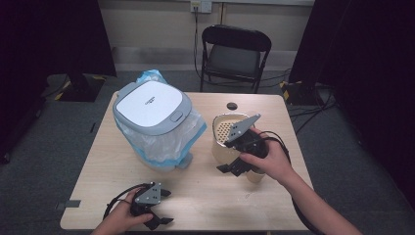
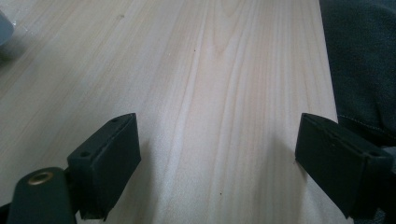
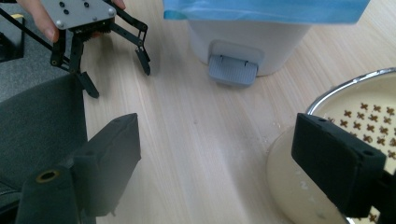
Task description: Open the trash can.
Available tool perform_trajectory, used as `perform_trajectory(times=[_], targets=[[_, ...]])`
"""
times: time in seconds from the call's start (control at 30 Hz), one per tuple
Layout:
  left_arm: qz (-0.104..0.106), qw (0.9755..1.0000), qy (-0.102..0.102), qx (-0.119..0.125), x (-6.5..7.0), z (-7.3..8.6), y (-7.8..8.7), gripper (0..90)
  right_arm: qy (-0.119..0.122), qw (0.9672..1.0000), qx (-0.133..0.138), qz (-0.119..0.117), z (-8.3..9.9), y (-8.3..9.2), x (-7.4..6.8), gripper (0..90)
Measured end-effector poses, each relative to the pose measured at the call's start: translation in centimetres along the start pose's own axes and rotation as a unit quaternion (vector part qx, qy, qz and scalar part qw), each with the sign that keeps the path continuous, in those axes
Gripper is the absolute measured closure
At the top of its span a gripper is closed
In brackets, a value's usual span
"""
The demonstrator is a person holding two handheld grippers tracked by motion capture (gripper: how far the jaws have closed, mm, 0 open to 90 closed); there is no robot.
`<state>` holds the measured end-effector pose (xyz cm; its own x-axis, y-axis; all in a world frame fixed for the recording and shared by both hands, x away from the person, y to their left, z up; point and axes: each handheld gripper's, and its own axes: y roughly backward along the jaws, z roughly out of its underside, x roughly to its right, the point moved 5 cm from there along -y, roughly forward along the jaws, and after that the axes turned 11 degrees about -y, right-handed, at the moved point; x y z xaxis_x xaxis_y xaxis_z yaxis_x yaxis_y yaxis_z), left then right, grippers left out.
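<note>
High view: my right gripper (image 1: 235,159) hovers with its jaws apart, gripping nothing, just beside the cream strainer pot (image 1: 226,134) at the table's right. My left gripper (image 1: 155,208) rests open at the near edge.

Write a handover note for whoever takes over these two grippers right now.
Left gripper: open, nothing between its jaws, resting low over the near left edge of the light wooden table.
Right gripper: open and empty, held beside the cream container with a perforated insert and metal rim at the table's right; not gripping it.
White pedal bin with grey lid and blue-edged plastic liner: back left, lid shut, grey foot pedal facing the near side.
Done: nothing visibly emptied or moved.
Left: probably grasp the container, open the bin and tip the contents in; what is inside cannot be seen.
</note>
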<state>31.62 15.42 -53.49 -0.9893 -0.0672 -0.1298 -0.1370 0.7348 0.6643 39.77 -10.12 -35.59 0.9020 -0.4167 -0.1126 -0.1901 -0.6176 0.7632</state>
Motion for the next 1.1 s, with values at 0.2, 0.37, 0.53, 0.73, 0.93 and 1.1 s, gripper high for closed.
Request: perform_trajectory(times=[0.2,0.37,0.53,0.73,0.93,1.1], targets=[[0.0,1.0,0.0,0.0,0.0,0.0,0.0,13.3,0.002,1.0,-0.001,0.0,-1.0,-0.2,0.2,15.1],[0.001,1.0,-0.001,-0.003,0.0,0.0,0.0,13.1,0.004,1.0,-0.004,-0.002,-2.0,-0.6,0.5,15.2],[0.001,1.0,-0.001,-0.003,0.0,0.0,0.0,12.9,0.005,1.0,-0.001,-0.005,-2.9,-0.7,0.4,15.1],[0.001,1.0,-0.002,-0.003,0.0,0.0,0.0,12.8,0.01,0.9999,-0.003,-0.009,-4.1,-0.8,0.4,15.1],[0.003,1.0,-0.002,-0.003,0.0,0.0,0.0,12.4,0.011,0.9998,-0.003,-0.014,-5.3,-0.8,0.4,15.1],[0.005,1.0,-0.003,-0.005,0.0,0.0,0.0,12.0,0.012,0.9998,0.007,-0.017,-6.2,-0.7,0.6,15.0]])
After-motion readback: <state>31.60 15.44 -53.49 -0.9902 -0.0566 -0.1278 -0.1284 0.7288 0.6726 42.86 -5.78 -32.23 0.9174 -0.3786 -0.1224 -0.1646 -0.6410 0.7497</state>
